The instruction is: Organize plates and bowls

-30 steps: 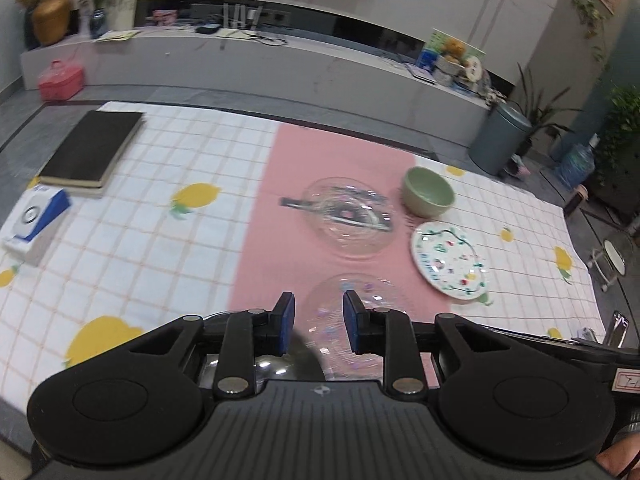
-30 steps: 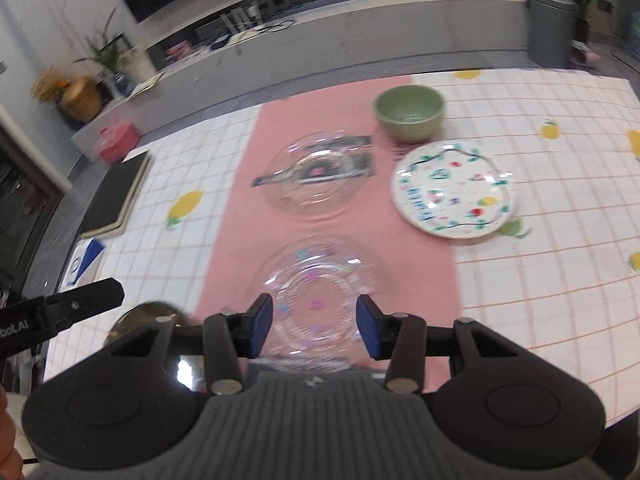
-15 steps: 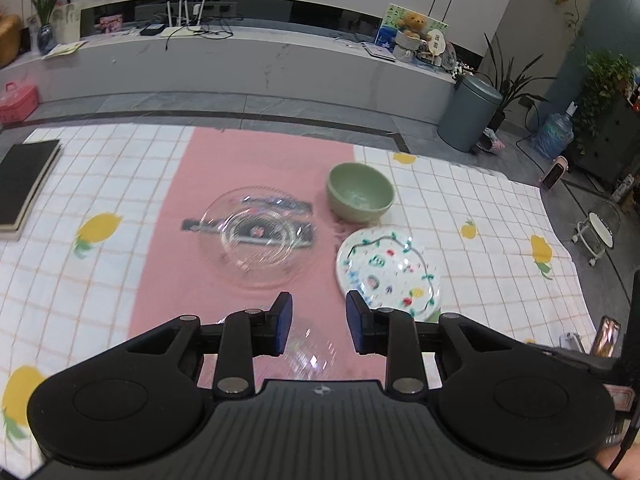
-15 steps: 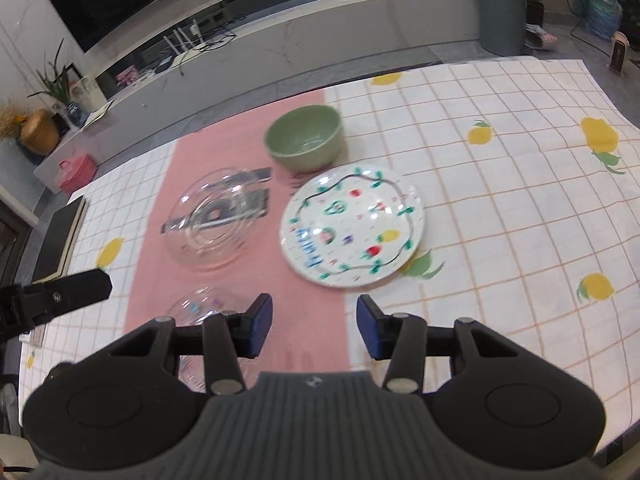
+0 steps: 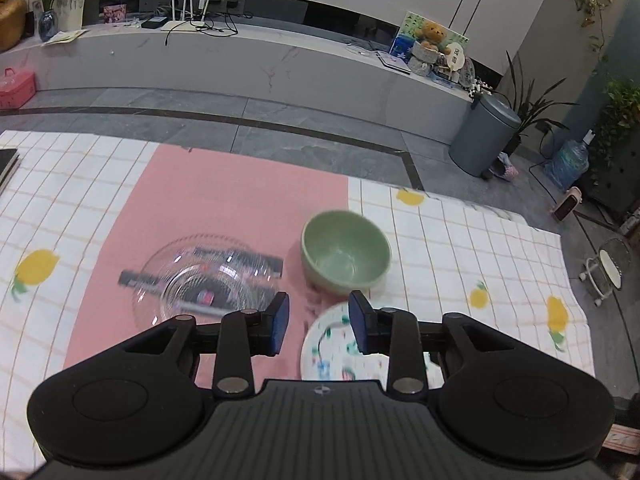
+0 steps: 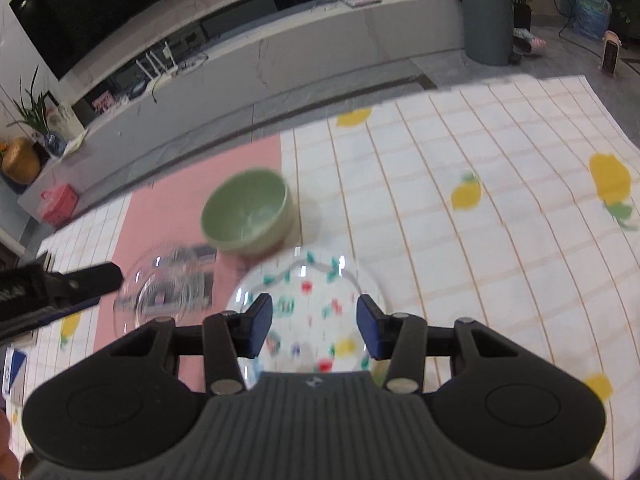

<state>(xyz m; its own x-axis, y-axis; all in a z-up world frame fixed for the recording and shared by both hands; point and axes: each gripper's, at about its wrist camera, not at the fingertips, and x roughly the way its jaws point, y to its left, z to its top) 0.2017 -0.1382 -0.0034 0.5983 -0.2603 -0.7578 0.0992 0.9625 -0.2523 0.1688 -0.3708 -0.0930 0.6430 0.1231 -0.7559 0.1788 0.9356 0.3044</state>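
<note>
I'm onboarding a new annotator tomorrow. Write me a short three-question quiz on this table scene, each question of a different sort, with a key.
1. True or false: the green bowl is upside down on the cloth.
2. Multiple choice: the painted plate lies A) on the floor, B) near the green bowl, where the pink strip meets the checked cloth, C) inside the glass dish.
3. Fill in: the right hand-held gripper holds ____.

Key
1. False; it stands upright, its hollow showing.
2. B
3. Nothing; its jaws stand apart above the painted plate without touching it.
</note>
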